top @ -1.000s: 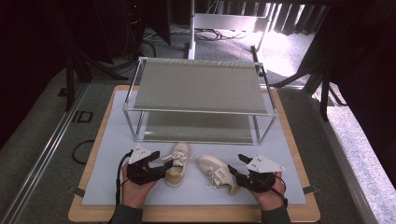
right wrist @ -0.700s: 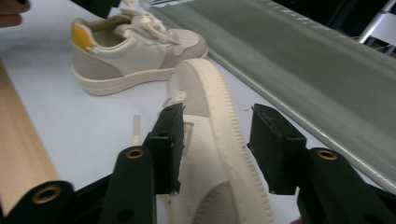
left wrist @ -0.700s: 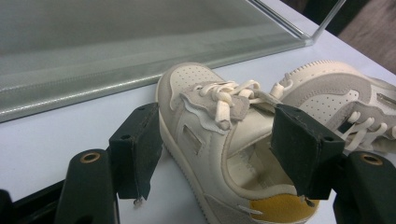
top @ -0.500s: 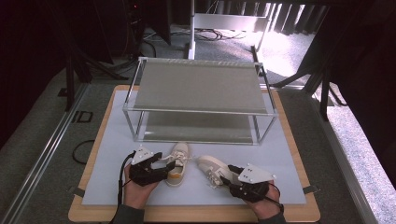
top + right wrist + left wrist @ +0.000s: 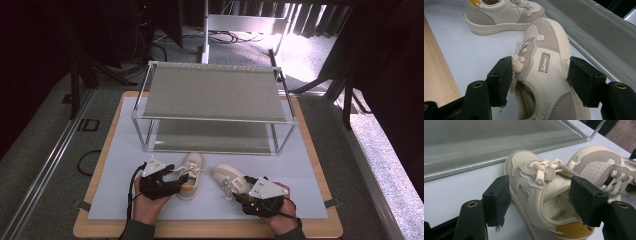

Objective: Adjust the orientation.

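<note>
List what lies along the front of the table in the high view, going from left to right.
left gripper → left shoe, with its heel between that gripper's jaws → right shoe → right gripper, with its jaws open around that shoe's heel end.

We're seeing daylight pouring in at the top right of the high view, blowing out the floor (image 5: pixel 320 47) there, while the left side is sinking into darkness; the white mat (image 5: pixel 120 195) is glowing evenly, and the gripper views are staying sharp, softening only far off
</note>
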Motion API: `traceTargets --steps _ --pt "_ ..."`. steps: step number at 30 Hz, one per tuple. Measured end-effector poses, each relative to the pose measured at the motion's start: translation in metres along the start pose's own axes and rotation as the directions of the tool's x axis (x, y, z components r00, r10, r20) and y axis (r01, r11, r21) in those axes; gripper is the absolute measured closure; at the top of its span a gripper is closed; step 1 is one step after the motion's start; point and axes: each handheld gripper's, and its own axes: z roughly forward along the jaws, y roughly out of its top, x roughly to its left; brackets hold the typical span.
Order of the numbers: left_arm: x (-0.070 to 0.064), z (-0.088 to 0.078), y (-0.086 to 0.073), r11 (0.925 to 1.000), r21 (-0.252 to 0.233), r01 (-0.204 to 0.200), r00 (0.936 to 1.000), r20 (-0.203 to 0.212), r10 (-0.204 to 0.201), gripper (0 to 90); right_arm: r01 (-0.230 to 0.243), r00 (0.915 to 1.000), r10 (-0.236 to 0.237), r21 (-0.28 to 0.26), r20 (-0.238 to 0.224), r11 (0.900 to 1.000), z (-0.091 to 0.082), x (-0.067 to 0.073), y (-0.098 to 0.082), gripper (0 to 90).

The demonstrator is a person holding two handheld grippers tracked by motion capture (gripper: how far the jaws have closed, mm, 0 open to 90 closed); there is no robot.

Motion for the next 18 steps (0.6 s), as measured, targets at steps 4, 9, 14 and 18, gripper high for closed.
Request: traceTargets --steps 4,9,14,18 --pt "-0.001 0.001 0.000 1.0000 0.003 0.003 1.0000 0.004 -0.003 33.2 0.010 0.9999 -0.010 0.012 0.013 1.000 0.002 -0.004 0.001 35.9" --pt "-0.001 0.004 -0.001 0.9999 0.012 0.001 1.0000 0.005 -0.001 33.2 0.033 0.9984 -0.035 0.045 0.045 0.998 0.007 -0.011 0.004 39.8" --pt "-0.001 0.004 -0.001 0.9999 0.015 0.000 1.0000 0.007 -0.001 33.2 0.025 0.9990 -0.026 0.053 0.035 0.998 0.009 -0.020 0.005 46.6" --pt "-0.001 0.006 -0.002 0.9998 0.021 0.000 1.0000 0.009 0.000 33.2 0.016 0.9992 -0.017 0.046 0.035 0.999 0.009 -0.025 0.006 54.2"
